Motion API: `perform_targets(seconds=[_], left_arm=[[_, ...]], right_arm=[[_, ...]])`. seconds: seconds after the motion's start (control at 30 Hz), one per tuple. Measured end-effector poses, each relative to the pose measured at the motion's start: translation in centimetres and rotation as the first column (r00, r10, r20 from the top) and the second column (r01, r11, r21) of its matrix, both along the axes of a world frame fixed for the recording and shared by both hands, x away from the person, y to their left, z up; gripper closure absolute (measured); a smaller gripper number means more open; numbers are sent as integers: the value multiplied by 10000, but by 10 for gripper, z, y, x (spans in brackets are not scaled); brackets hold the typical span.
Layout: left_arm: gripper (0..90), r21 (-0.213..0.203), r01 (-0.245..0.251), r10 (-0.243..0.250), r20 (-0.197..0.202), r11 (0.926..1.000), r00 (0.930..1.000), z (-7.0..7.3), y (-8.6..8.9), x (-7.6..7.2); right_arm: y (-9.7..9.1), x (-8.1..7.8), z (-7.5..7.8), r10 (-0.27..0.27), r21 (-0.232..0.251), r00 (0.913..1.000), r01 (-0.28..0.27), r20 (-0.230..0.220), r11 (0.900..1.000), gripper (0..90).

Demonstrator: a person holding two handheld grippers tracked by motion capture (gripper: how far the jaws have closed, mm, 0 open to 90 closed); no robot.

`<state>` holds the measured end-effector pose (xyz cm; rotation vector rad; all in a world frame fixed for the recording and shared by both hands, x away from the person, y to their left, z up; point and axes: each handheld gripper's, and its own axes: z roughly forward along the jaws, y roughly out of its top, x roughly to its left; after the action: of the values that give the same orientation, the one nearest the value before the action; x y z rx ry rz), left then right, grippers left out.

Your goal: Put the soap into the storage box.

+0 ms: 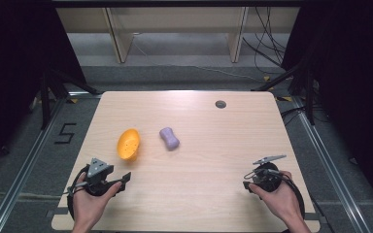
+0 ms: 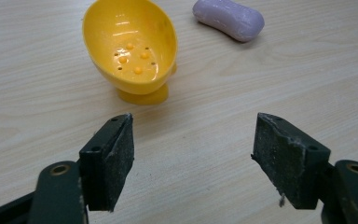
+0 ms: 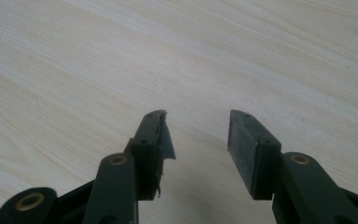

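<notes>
Resting untouched on the surface (image 1: 199,165), soap (image 1: 169,138) lies beside its dish (image 1: 128,144); both grippers' fingers (image 2: 107,161) gape empty.

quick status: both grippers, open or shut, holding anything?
Left gripper: open, jaws wide apart, holding nothing.
Right gripper: open, holding nothing.

A pale wooden table (image 1: 199,160) is carrying two things. A yellow soap dish (image 1: 128,144) is sitting just beside a purple soap bar (image 1: 169,138).

Forearms (image 1: 291,221) cut off below.
</notes>
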<state>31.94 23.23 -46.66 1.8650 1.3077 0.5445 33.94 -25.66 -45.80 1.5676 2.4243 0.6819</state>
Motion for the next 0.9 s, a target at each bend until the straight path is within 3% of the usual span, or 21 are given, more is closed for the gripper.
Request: perform_targets(seconds=[0.03, 0.07, 0.13, 0.17, 0.23, 0.27, 0.37, 0.4, 0.53, 0.57, 0.67, 0.7, 0.73, 0.77, 0.8, 0.87, 0.9], left_arm=[[289, -143, -108, 108, 11, 9998, 9999, 1, -1, 0], [290, -150, -82, 83, 23, 9999, 10000, 2, -1, 1], [289, 68, 16, -16, -28, 10000, 10000, 6, -1, 2], [290, -43, -93, 93, 59, 9999, 9999, 6, -3, 3], [289, 245, 36, -35, -40, 9997, 10000, 6, -1, 2], [289, -95, -106, 107, 86, 9999, 9999, 3, -3, 2], [293, -149, -90, 92, 96, 9998, 9999, 1, -1, 2], [294, -107, -134, 135, 54, 9999, 9999, 3, -1, 2], [315, -138, -29, 30, 59, 9999, 10000, 13, -6, 6], [321, 98, 109, -108, -44, 9999, 9999, 16, -7, 9], [325, 266, 510, -495, -541, 9983, 9973, 24, -17, 20], [327, 565, 720, -676, -755, 9958, 9949, 28, -20, 25], [330, 487, 706, -669, -732, 9963, 9951, 31, -25, 30], [333, 325, 591, -567, -706, 9977, 9959, 34, -31, 36], [333, 516, 812, -763, -895, 9954, 9931, 38, -35, 41], [339, 341, 777, -742, -946, 9964, 9927, 43, -46, 53], [340, 384, 993, -945, -1103, 9943, 9894, 46, -52, 60]], right_arm=[[1, 0, -1, -214, -17, 9998, 214, -14, 9998, 565], [0, 0, -2, 54, -71, 9999, -53, 112, 10000, 565], [2, 0, -1, -97, 12, 10000, 97, 1, 10000, 563], [2, -1, 0, -153, 27, 9998, 153, -116, 9999, 564], [2, -1, 0, -4, 24, 9999, 4, -121, 10000, 564], [1, 0, -1, 144, 18, 9999, -144, 43, 9999, 563], [2, 0, -1, 222, -113, 9998, -222, -21, 9997, 564], [4, 0, -1, 22, -16, 10000, -23, -56, 10000, 564], [4, 0, -1, 255, -174, 9997, -254, 61, 9995, 563], [5, -1, -1, 247, -176, 9997, -247, -4, 9995, 563], [6, 0, 0, 163, -81, 9999, -164, -52, 9998, 562], [6, 0, 0, 127, -88, 9999, -128, -88, 9999, 562], [7, -1, 1, 6, -65, 9999, -7, -134, 10000, 561], [5, 0, -2, 154, -238, 9998, -152, 93, 9996, 561], [5, 0, -2, 154, -238, 9998, -152, 93, 9996, 561], [6, 0, -2, 101, -169, 9999, -99, 109, 9998, 561], [5, 0, -2, 146, -114, 9999, -145, 88, 9998, 561]])
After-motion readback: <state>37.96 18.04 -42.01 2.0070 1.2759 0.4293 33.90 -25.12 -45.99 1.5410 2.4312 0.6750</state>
